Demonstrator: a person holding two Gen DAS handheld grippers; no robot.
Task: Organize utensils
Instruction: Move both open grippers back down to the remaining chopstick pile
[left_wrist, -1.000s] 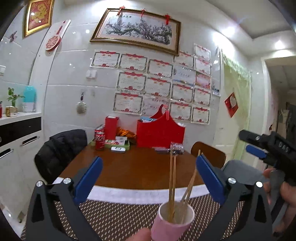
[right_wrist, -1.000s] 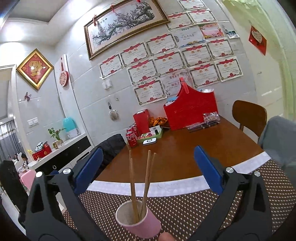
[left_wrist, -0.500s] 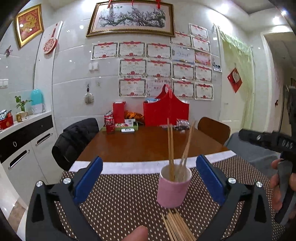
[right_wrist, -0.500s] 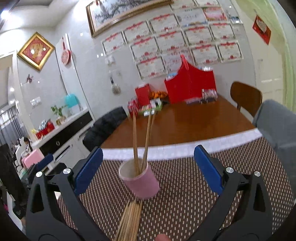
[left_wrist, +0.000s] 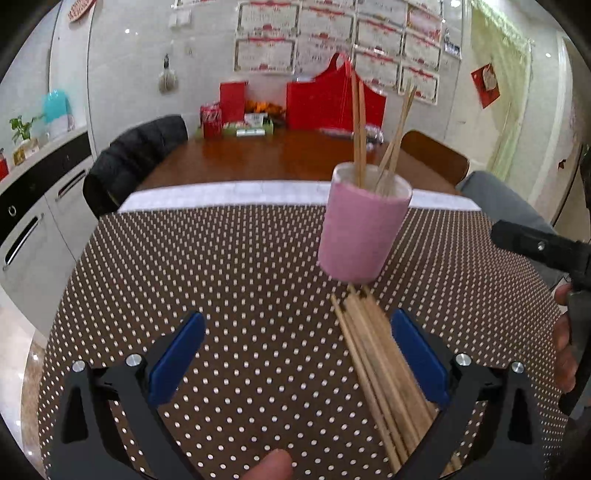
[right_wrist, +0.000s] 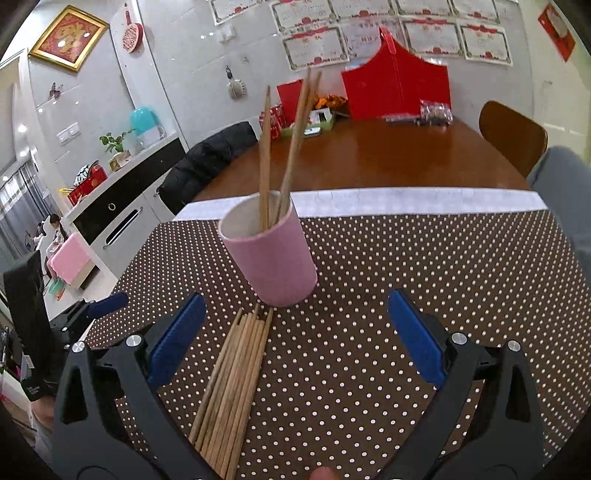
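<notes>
A pink cup (left_wrist: 364, 225) (right_wrist: 271, 253) stands upright on the dotted brown mat and holds several wooden chopsticks (left_wrist: 360, 125) (right_wrist: 291, 147). In front of the cup lies a bundle of loose chopsticks (left_wrist: 384, 373) (right_wrist: 231, 384) flat on the mat. My left gripper (left_wrist: 297, 354) hovers open above the mat, the bundle near its right finger. My right gripper (right_wrist: 295, 336) is open too, the bundle running under its left finger. Neither holds anything. The right gripper's body (left_wrist: 546, 247) shows at the right edge of the left wrist view.
The mat (left_wrist: 240, 266) covers the near end of a wooden table (right_wrist: 388, 155). At the far end stand a red bag (right_wrist: 397, 88), red cans and boxes (left_wrist: 221, 114). Chairs (right_wrist: 511, 134) flank the table, one draped with a black jacket (left_wrist: 136, 155). A cabinet (right_wrist: 122, 206) stands to the left.
Both grippers have tilted down toward the mat. The cup has shifted up in view, and the loose chopstick bundle now lies between the fingers. Both stayed open.
</notes>
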